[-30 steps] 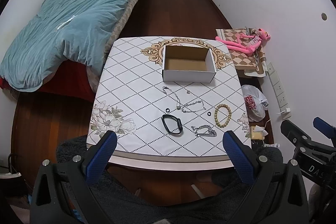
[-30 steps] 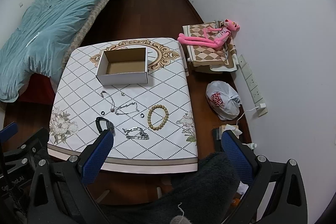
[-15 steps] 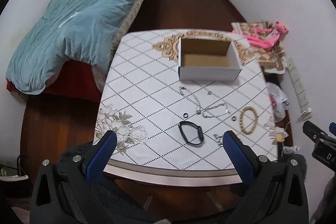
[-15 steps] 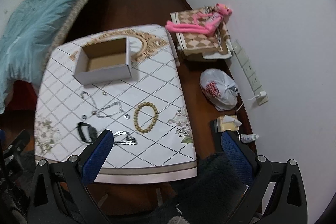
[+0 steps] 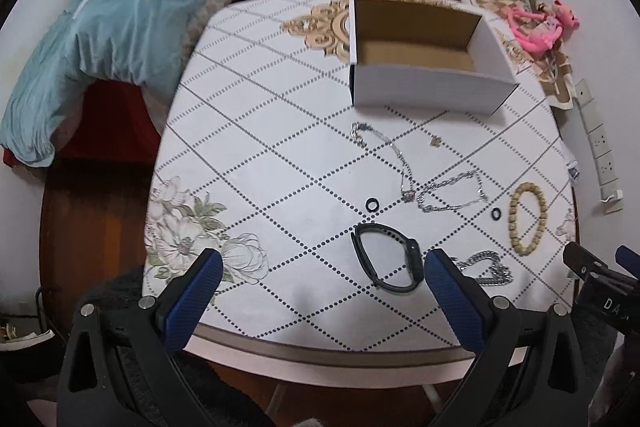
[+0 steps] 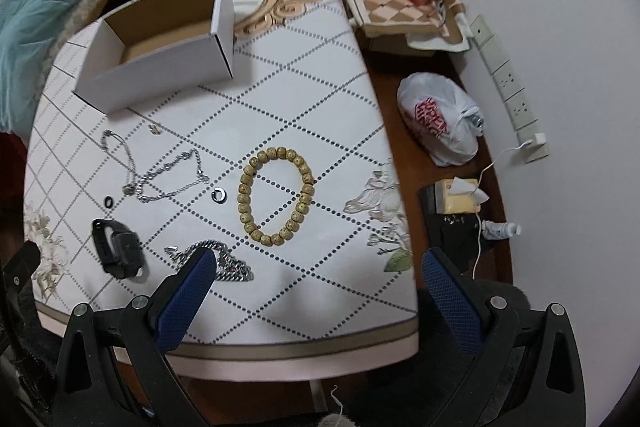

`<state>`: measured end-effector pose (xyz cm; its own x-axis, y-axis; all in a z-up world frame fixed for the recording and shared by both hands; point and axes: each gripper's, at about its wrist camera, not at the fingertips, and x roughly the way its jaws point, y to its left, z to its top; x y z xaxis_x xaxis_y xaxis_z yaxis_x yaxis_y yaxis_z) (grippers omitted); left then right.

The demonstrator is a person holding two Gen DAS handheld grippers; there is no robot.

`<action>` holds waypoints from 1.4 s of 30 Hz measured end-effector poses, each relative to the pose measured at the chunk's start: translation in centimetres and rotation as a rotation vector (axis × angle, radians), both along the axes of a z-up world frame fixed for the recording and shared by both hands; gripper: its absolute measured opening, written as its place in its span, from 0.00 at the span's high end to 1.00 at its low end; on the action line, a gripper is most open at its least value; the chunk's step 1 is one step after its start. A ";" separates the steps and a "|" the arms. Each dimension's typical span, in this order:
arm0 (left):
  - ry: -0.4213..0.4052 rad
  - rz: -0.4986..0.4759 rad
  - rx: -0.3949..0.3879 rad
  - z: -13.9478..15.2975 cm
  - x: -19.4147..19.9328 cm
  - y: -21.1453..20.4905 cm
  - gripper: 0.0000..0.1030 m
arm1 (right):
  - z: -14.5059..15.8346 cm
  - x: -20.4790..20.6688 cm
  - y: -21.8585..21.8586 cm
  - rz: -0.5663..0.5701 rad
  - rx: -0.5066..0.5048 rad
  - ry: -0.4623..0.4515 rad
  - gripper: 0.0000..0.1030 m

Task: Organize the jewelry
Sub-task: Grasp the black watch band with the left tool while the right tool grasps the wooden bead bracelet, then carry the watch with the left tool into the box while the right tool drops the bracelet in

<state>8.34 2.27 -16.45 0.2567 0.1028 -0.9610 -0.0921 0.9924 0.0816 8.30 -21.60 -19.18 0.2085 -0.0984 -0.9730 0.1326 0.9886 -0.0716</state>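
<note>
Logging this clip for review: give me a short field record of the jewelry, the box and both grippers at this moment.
box: white cardboard box, open, nothing seen inside
on table: bead bracelet, black watch, thin necklaces, chunky silver chain, two small black rings
left gripper: open, holding nothing
right gripper: open, holding nothing
sorted so far: none

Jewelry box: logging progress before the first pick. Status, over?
Both tongs, left and right, open, holding nothing. Box has nothing in it; bead bracelet, watch and chains lie on the table. Nothing blocks the box.
</note>
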 end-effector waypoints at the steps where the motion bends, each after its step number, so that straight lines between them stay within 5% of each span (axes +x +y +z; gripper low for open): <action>1: 0.012 0.003 -0.001 -0.6 0.2 0.1 0.01 | -0.6 0.3 0.0 -0.003 0.006 0.003 0.00; 9: 0.069 0.023 -0.105 -3.6 1.4 1.0 0.03 | -4.0 2.6 0.0 -0.033 0.017 0.028 0.03; 16: 0.148 0.051 -0.205 -6.1 1.7 1.7 0.32 | -6.9 4.2 -0.8 -0.078 0.049 0.056 0.22; 22: 0.166 0.069 -0.240 -6.9 1.7 1.9 0.32 | -7.6 4.6 -0.9 -0.083 0.081 0.032 0.55; 24: 0.168 0.067 -0.243 -7.1 1.8 1.8 0.32 | -7.4 4.6 -0.7 -0.073 0.072 0.015 0.91; 32: 0.199 0.062 -0.268 -9.0 1.6 1.2 0.32 | -7.3 2.2 -0.9 -0.047 0.103 0.062 0.91; 38: 0.188 -0.002 -0.269 -9.9 2.2 -0.4 0.83 | -7.3 0.7 -1.4 -0.054 0.119 0.076 0.90; 42: 0.158 -0.063 -0.230 -10.1 2.3 -1.1 0.92 | -7.1 0.8 -0.6 -0.046 0.069 0.060 0.88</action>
<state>10.67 1.14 -26.54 0.1011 -0.1336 -0.9859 -0.0340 0.9899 -0.1376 9.06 -22.16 -26.32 0.1470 -0.0389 -0.9884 0.1752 0.9845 -0.0127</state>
